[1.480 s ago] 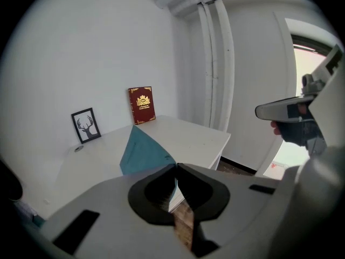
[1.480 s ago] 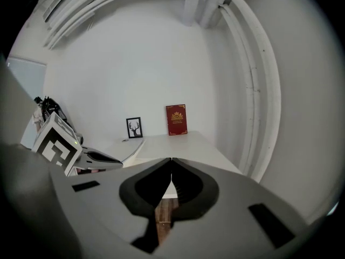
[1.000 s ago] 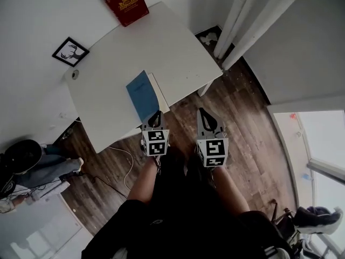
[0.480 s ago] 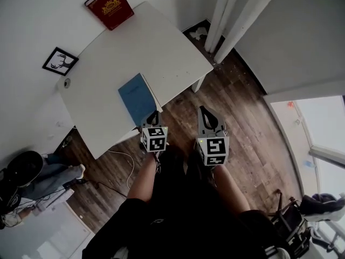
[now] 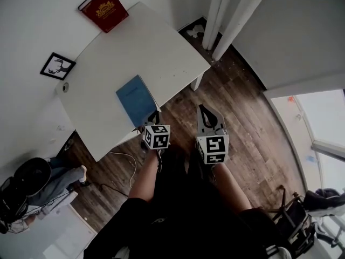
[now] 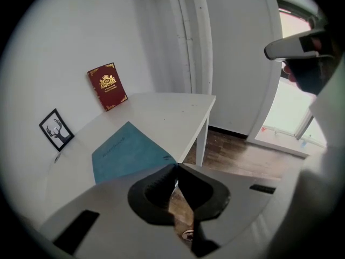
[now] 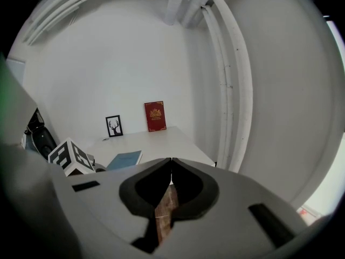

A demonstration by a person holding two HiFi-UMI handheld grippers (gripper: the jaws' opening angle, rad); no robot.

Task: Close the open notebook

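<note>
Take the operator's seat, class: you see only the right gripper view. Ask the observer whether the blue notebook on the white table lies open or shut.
Observer: Shut. In the head view the notebook lies flat, blue cover up.
Operator: Are the left tongs gripping it?
Observer: No. The left gripper has its tongs together and empty, close to the notebook's near corner.
Operator: Is the cover plain?
Observer: No. The left gripper view shows one line of lettering along an edge, too small to read.
</note>
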